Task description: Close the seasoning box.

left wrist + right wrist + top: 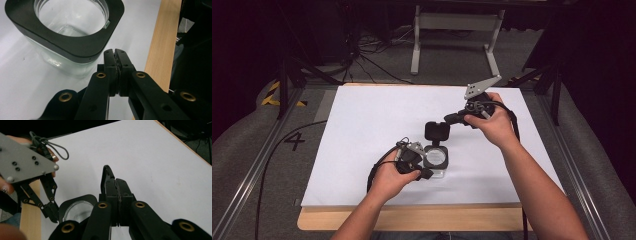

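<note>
A clear glass jar (435,159) with a black collar stands open on the white surface (362,130). My left gripper (426,173), jaws closed and empty, sits just beside it. My right gripper (438,128) holds the black lid (437,132) clamped above the jar.

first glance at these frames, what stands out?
A square clear glass jar with a black collar stands open near the front middle of the white sheet. Its black square lid hangs just above and behind it, pinched in the right gripper. The left gripper, jaws shut, sits against the jar's near side.
</note>
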The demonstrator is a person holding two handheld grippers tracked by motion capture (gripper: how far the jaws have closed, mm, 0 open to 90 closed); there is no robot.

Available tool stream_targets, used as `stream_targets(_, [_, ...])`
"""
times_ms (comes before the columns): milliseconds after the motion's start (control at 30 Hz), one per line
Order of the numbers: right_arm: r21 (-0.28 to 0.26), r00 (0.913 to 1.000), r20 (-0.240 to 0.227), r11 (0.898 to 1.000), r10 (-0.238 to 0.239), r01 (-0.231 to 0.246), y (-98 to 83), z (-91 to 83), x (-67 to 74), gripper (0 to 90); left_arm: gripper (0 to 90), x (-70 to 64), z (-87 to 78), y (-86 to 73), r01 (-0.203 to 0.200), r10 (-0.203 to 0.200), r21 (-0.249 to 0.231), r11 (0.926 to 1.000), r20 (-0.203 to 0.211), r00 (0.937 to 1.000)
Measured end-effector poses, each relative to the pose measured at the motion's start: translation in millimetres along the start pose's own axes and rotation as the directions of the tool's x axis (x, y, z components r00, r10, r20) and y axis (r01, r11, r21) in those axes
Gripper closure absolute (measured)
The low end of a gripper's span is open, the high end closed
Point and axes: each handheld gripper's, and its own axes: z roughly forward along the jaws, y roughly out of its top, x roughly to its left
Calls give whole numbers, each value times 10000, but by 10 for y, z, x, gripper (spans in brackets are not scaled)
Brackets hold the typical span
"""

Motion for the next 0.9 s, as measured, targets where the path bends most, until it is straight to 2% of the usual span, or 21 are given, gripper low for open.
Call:
stream_targets(100, [173,9998,142,9998,-127,125,74,59,-1,900,894,-10,4,15,-58,58,77,10000,-1,10000])
stream_targets(133, [261,9996,210,9995,-182,176,102,87,-7,900,894,-16,25,13,-93,92,-54,9999,-69,9999])
stream_targets(200, [467,9993,284,9987,-227,213,140,137,-15,900,886,-19,35,19,-63,63,126,9999,0,10000])
stream_targets(233, [595,9991,329,9979,-274,254,153,166,-18,900,890,-19,46,17,-62,62,110,9999,-12,10000])
stream_targets(267, [715,9988,367,9970,-320,293,162,195,-24,900,893,-28,74,9,-15,12,-154,9999,-155,9999])
stream_targets(333, [866,9987,374,9958,-338,305,176,250,-33,900,895,-43,98,12,18,-21,-166,9999,-156,9999])
stream_targets(367, [939,9987,365,9951,-346,310,182,279,-37,900,895,-38,90,24,-66,67,46,10000,-34,10000])
stream_targets(467, [1043,9987,370,9940,-359,319,191,329,-44,900,896,-56,127,22,-55,51,-198,9998,-202,9998])
stream_targets(500, [1078,9987,384,9937,-347,304,194,340,-42,900,897,-54,122,28,-64,63,-76,10000,-110,9999])
stream_targets(533, [1096,9986,388,9934,-371,327,196,350,-44,900,897,-60,141,25,-69,63,-245,9997,-227,9997])
stream_targets(600, [1167,9979,460,9923,-466,410,202,366,-44,900,897,-65,151,24,-29,24,-281,9996,-183,9998])
stream_targets(633, [1206,9980,460,9920,-439,381,207,370,-38,900,897,-55,140,32,-93,92,-127,9999,-12,10000])
stream_targets(700, [1235,9976,491,9915,-478,415,213,374,-32,900,898,-53,142,34,-98,97,-157,9998,-19,10000])
stream_targets(733, [1241,9976,491,9914,-479,415,214,375,-30,900,898,-63,157,28,-65,59,-355,9993,-178,9998])
stream_targets(900, [1267,9976,441,9908,-533,473,214,369,-20,900,898,-58,166,24,50,-55,-482,9988,-92,9999])
